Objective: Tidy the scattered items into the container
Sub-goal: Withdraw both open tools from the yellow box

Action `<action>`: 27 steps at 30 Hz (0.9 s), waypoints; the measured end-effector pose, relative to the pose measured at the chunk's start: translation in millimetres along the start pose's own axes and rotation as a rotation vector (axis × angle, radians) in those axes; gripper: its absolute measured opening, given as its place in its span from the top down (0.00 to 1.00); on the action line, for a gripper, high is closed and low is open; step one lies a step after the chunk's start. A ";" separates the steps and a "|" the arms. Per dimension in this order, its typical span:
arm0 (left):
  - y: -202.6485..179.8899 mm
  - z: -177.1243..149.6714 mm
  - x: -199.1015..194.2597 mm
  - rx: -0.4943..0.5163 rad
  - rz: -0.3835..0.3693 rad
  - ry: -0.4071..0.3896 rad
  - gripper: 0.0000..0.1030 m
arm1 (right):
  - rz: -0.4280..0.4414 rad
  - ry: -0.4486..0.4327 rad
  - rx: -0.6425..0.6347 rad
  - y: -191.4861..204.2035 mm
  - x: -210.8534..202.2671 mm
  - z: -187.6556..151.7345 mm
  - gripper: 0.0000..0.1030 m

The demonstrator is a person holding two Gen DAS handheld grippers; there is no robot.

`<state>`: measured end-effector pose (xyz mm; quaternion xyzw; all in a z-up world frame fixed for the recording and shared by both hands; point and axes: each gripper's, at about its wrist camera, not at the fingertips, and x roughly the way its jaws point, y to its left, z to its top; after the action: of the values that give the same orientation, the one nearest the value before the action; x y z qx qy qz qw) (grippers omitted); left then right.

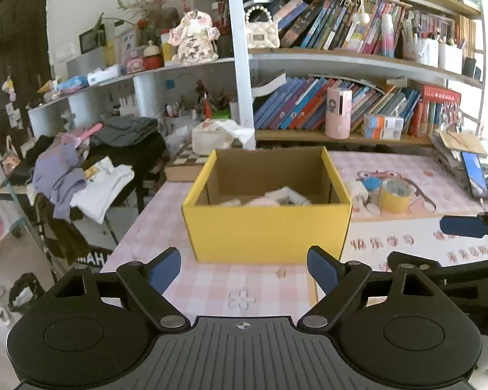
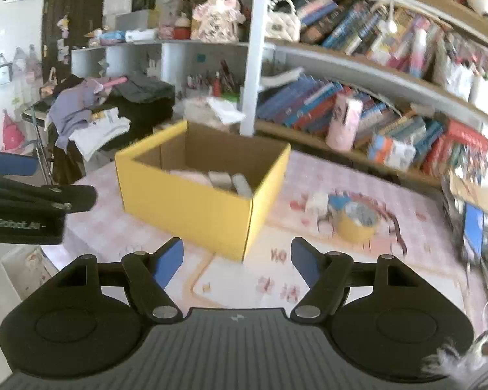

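Now both claws, left claw (image 1: 244,269) and right claw (image 2: 237,261), hang released and empty before the yellow box (image 1: 266,227). Next pick looks like the yellow tape roll (image 2: 358,221): the right claw must reach over.

Daylight floods in from the right side of both frames, washing the right edge to near white. The left wrist view is sharp at centre, where the yellow box (image 1: 266,224) casts little shadow. The right wrist view is smeared by motion blur, worst on the bookshelf (image 2: 390,104) at right. Fisheye bending curves the shelves, and dark vignetting fills the corners.
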<state>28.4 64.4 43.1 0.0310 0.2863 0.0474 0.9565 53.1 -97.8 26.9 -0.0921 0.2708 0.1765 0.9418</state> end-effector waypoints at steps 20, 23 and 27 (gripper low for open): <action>-22.9 -57.0 -11.7 0.012 -0.094 0.128 0.15 | -0.115 0.156 0.095 -0.2 -24.3 -55.7 0.25; -23.1 -61.2 -11.8 -0.002 -0.103 0.137 0.15 | -0.130 0.158 0.100 -1.9 -27.7 -58.3 0.25; -25.7 -63.5 -11.7 0.006 -0.112 0.138 0.15 | -0.145 0.159 0.105 -3.3 -31.3 -61.3 0.25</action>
<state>-14.5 39.7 -5.7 0.0146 0.3532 -0.0052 0.9354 0.4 -126.2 -7.2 -0.0756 0.3460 0.0855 0.9313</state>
